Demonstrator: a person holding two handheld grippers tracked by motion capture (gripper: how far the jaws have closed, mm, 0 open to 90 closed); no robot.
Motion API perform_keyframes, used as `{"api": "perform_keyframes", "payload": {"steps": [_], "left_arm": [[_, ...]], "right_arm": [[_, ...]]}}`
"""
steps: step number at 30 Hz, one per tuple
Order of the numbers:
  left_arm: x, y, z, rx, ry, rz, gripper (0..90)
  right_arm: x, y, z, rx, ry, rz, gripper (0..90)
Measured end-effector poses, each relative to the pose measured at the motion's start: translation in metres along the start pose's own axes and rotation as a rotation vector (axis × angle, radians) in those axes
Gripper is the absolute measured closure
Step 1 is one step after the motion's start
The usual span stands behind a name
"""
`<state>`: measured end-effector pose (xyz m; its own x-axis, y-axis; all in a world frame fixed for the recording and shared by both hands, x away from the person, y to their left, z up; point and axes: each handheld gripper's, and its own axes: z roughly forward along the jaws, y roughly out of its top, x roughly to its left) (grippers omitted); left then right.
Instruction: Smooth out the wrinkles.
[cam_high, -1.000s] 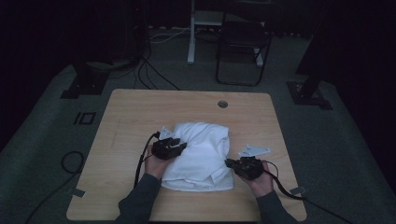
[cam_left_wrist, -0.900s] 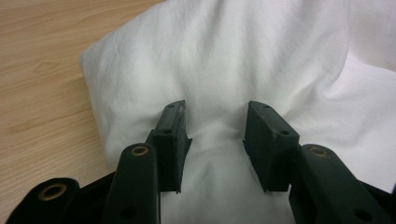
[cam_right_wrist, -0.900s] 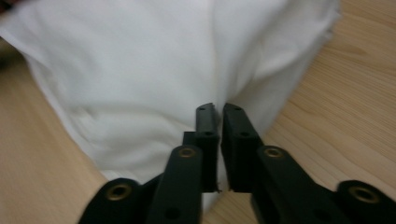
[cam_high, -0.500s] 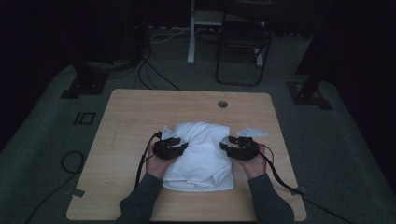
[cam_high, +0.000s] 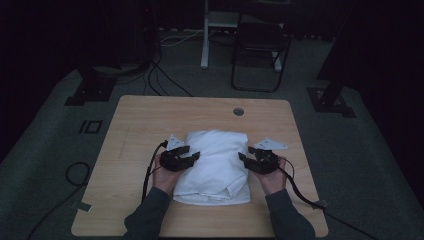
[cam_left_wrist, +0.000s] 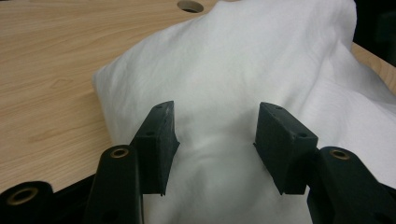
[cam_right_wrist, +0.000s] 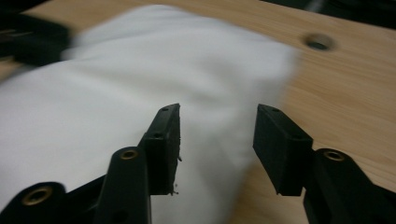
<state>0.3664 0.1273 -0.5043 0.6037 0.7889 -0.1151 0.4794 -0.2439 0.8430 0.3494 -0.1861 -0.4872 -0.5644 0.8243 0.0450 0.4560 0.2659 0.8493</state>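
White folded cloth (cam_high: 215, 167) lies in the middle of the wooden surface (cam_high: 140, 120). Left claw (cam_high: 192, 158) at its 9 o'clock edge and right claw (cam_high: 243, 159) at 3 o'clock are both half open, holding nothing. Folding looks almost done; maybe one fold or smoothing remains.

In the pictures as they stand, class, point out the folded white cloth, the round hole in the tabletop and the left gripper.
folded white cloth (cam_high: 215, 165), high view, middle of its top face.
round hole (cam_high: 238, 111), high view, its centre in the tabletop.
left gripper (cam_high: 192, 159), high view, midway between its jaw tips at the cloth's left edge.
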Motion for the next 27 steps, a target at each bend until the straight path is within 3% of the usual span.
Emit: {"api": "perform_keyframes", "payload": {"steps": [2, 4, 7, 9, 13, 19, 20, 27], "left_arm": [[-0.002, 0.000, 0.000, -0.003, -0.003, 0.002, 48.1], [-0.005, 0.000, -0.001, -0.011, -0.010, 0.000, 47.9], [-0.009, -0.001, -0.005, -0.019, -0.024, 0.005, 47.3], [-0.013, -0.002, -0.008, -0.027, -0.033, 0.010, 46.9], [-0.022, -0.008, -0.013, -0.022, -0.050, 0.030, 46.6], [-0.034, -0.017, -0.012, -0.009, -0.049, 0.057, 44.5], [-0.037, -0.020, -0.008, 0.004, -0.026, 0.071, 44.3], [-0.037, -0.023, 0.001, 0.023, 0.014, 0.097, 44.4]], "right_arm": [[0.015, -0.003, 0.000, 0.011, 0.076, -0.047, 48.4], [0.023, -0.010, 0.005, 0.037, 0.116, -0.057, 47.6], [0.027, -0.024, 0.018, 0.109, 0.121, -0.083, 46.6], [0.027, -0.035, 0.025, 0.158, 0.123, -0.074, 46.4], [0.025, -0.050, 0.031, 0.216, 0.090, -0.090, 46.6], [0.020, -0.059, 0.038, 0.249, 0.093, -0.075, 46.6], [0.018, -0.059, 0.040, 0.246, 0.102, -0.065, 46.7], [0.012, -0.056, 0.049, 0.220, 0.097, -0.044, 47.3]]}}
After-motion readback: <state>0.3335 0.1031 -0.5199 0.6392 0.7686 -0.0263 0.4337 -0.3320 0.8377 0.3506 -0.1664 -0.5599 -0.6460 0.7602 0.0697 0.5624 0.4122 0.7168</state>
